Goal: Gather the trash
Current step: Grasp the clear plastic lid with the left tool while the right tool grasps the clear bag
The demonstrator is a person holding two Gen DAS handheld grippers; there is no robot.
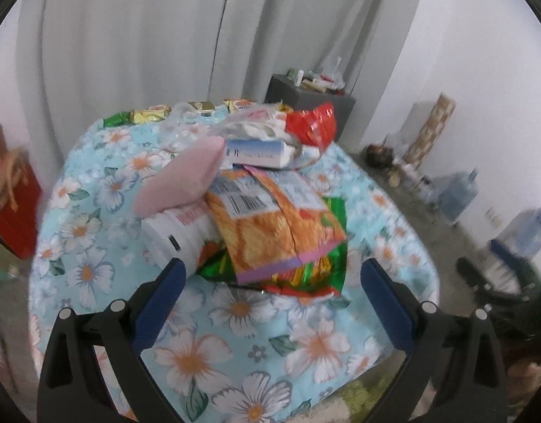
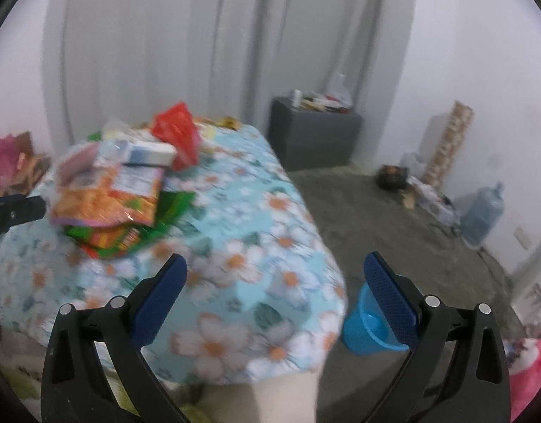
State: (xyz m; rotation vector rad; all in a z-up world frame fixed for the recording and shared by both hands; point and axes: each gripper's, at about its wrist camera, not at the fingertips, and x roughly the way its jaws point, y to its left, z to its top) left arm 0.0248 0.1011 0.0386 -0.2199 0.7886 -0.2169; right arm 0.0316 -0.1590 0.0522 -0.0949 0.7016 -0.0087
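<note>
A heap of trash lies on the table with a floral blue cloth: an orange snack bag on top of a green wrapper, a white cup, a pink cloth piece, a tissue pack and a red bag. My left gripper is open just short of the orange bag, with nothing held. My right gripper is open over the table's near right corner, empty. The heap sits to its far left. A blue bin stands on the floor beside the table.
More wrappers line the table's far edge. A grey cabinet with clutter stands behind by the curtain. Water jugs, a patterned roll and small items lie along the right wall. A red box is at left.
</note>
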